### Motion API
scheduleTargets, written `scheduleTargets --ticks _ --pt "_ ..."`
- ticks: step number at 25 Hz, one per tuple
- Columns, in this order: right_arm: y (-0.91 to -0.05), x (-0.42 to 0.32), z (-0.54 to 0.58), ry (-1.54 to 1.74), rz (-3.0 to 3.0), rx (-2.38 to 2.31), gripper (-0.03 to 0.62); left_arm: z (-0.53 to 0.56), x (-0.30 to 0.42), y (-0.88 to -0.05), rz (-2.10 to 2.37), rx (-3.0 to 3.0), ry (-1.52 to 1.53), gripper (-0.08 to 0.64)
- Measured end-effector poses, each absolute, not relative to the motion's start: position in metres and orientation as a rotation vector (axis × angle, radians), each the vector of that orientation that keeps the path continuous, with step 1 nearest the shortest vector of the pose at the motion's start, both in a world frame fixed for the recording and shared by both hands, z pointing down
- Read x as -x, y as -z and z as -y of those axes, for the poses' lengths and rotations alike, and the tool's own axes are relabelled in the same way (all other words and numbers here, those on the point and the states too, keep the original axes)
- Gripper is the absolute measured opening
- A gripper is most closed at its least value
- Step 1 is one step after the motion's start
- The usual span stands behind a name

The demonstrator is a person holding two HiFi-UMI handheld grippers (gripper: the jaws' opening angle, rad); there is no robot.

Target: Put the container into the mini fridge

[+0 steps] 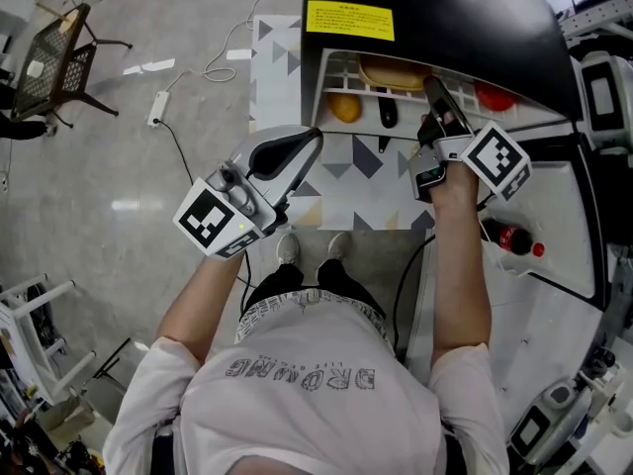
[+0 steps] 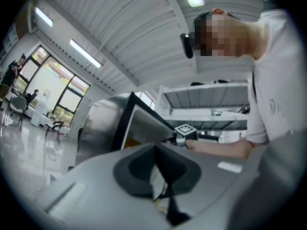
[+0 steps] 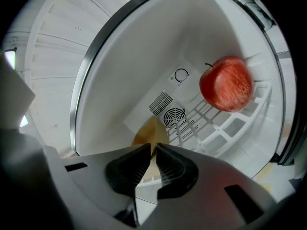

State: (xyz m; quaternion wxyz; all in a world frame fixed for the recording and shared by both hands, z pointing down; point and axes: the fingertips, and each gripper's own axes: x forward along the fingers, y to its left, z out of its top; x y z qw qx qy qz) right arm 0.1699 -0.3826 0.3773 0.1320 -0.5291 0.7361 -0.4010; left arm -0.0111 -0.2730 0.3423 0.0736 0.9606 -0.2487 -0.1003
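The black mini fridge [image 1: 435, 8] stands open, its white inside [image 3: 144, 47] filling the right gripper view. The container [image 1: 394, 72] is a tan, flat-looking thing on the white wire shelf [image 3: 225, 123]. In the right gripper view the container [image 3: 149, 131] runs in between the jaws. My right gripper [image 1: 432, 85] reaches into the fridge, and in its own view the gripper [image 3: 154, 147] is shut on the container's edge. My left gripper [image 1: 315, 137] hangs shut and empty over the floor left of the fridge; its own view shows the gripper [image 2: 156, 150] aimed at the fridge's side.
A red apple [image 3: 226, 84] lies on the shelf to the right; an orange fruit [image 1: 344, 106] and a dark item [image 1: 388, 113] lie lower left. The open door [image 1: 554, 216] at right holds a cola bottle [image 1: 514, 237]. A patterned mat [image 1: 371, 181] lies before the fridge.
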Motion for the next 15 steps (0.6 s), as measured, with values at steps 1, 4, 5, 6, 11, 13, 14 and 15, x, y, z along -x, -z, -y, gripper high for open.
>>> scheduleTargets --ticks 1,4,5,6,11,13,14,15 --pt "-0.377 -0.17 0.383 1.163 -2.137 1.527 0.038 0.273 0.01 -0.342 0.747 -2.884 0.298 0.005" --pt "-0.377 -0.17 0.384 1.16 -2.135 1.51 0.046 0.273 0.008 -0.343 0.749 -2.886 0.289 0.005" --pt "-0.377 -0.17 0.384 1.159 -2.134 1.506 0.048 0.273 0.007 -0.343 0.75 -2.887 0.285 0.005" --pt "-0.377 -0.17 0.384 1.158 -2.133 1.5 0.053 0.273 0.006 -0.343 0.751 -2.888 0.282 0.005" --pt "-0.373 -0.175 0.379 1.132 -2.126 1.476 0.075 0.271 0.001 -0.34 0.745 -2.902 0.263 0.005" --pt "-0.37 -0.176 0.375 1.105 -2.137 1.48 0.075 0.269 -0.001 -0.34 0.74 -2.907 0.255 0.005" --pt "-0.368 -0.177 0.373 1.089 -2.147 1.485 0.075 0.269 -0.003 -0.339 0.738 -2.91 0.251 0.005" --pt "-0.367 -0.177 0.37 1.074 -2.156 1.487 0.075 0.268 -0.004 -0.339 0.735 -2.913 0.247 0.005"
